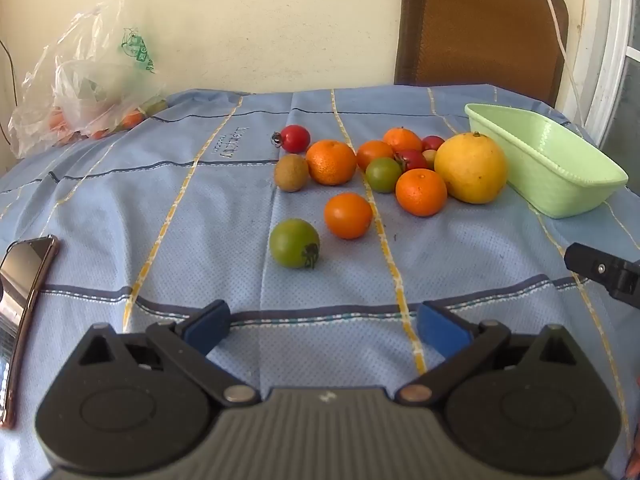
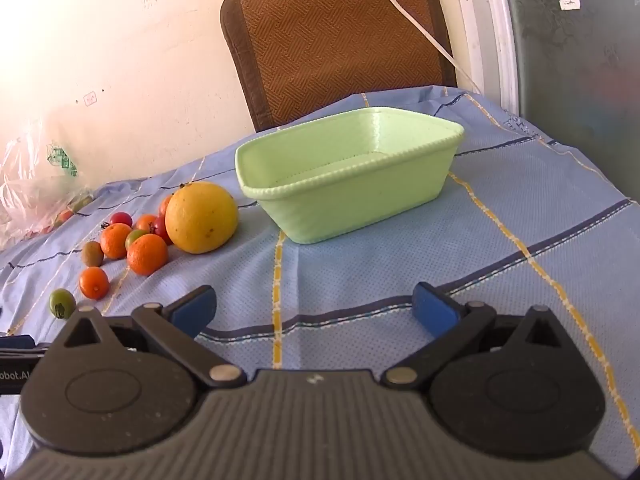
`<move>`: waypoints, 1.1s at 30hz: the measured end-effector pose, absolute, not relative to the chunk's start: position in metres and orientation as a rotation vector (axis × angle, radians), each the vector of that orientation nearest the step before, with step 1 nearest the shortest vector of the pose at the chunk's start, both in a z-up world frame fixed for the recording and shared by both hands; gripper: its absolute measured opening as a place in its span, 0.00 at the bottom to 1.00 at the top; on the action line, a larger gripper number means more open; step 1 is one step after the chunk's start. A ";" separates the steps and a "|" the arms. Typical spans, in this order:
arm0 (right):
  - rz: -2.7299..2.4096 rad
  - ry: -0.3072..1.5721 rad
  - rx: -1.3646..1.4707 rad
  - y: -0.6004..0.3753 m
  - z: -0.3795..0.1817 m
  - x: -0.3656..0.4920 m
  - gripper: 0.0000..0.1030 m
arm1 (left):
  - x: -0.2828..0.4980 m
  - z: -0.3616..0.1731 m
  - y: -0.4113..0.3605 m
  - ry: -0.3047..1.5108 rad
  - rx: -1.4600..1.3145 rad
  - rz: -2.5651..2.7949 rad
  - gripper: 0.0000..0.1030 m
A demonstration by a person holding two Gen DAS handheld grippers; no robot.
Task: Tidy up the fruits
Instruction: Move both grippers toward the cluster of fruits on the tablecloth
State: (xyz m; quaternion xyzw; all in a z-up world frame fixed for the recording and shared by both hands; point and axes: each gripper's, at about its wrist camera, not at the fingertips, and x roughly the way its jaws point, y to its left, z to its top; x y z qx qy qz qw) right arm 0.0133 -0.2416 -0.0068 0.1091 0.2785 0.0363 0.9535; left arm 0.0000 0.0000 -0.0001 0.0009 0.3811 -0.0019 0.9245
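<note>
Leftmost in the left wrist view, a phone [image 1: 24, 304] lies flat at the edge of the surface [image 1: 216, 216], which is draped in a light blue cloth with yellow and dark stripes. Behind it, by the wall, a clear plastic bag [image 1: 80, 80] holds more orange produce. The left gripper [image 1: 324, 328] hovers low over bare cloth, its blue-padded jaws spread wide and holding nothing.

Ahead of it sits a green tomato [image 1: 294, 243] on its own, with a small tangerine [image 1: 347, 215] just beside it to the right. Further back the fruits cluster: a kiwi [image 1: 291, 172] touching a larger tangerine [image 1: 331, 161], a red cherry tomato [image 1: 295, 138] behind them, then a second green tomato [image 1: 383, 174], more tangerines and red tomatoes, and another tangerine [image 1: 421, 192] resting against a big yellow grapefruit [image 1: 471, 167].

Right of the grapefruit, close by, stands a pale green rectangular basket [image 1: 560, 184], with nothing visible inside it in the right wrist view [image 2: 352, 184]. The right gripper [image 2: 316, 314] hangs in front of that basket, jaws likewise released and wide apart, nothing between them; its black tip also shows at the right edge of the left wrist view. A brown woven chair back [image 2: 336, 40] rises behind the surface.
</note>
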 end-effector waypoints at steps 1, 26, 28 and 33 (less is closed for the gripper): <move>0.075 0.564 0.227 -0.242 -0.008 0.012 1.00 | 0.000 0.000 0.000 0.786 0.005 -0.005 1.00; 0.328 0.366 -0.100 -0.150 0.021 -0.013 0.67 | -0.024 0.025 0.071 0.531 -0.114 -0.102 1.00; 0.376 0.395 -0.126 -0.142 0.015 -0.008 0.59 | -0.024 0.022 0.073 0.527 -0.093 -0.087 1.00; 0.432 0.436 -0.148 -0.135 0.006 0.000 0.47 | -0.017 0.019 0.077 0.517 -0.031 -0.084 1.00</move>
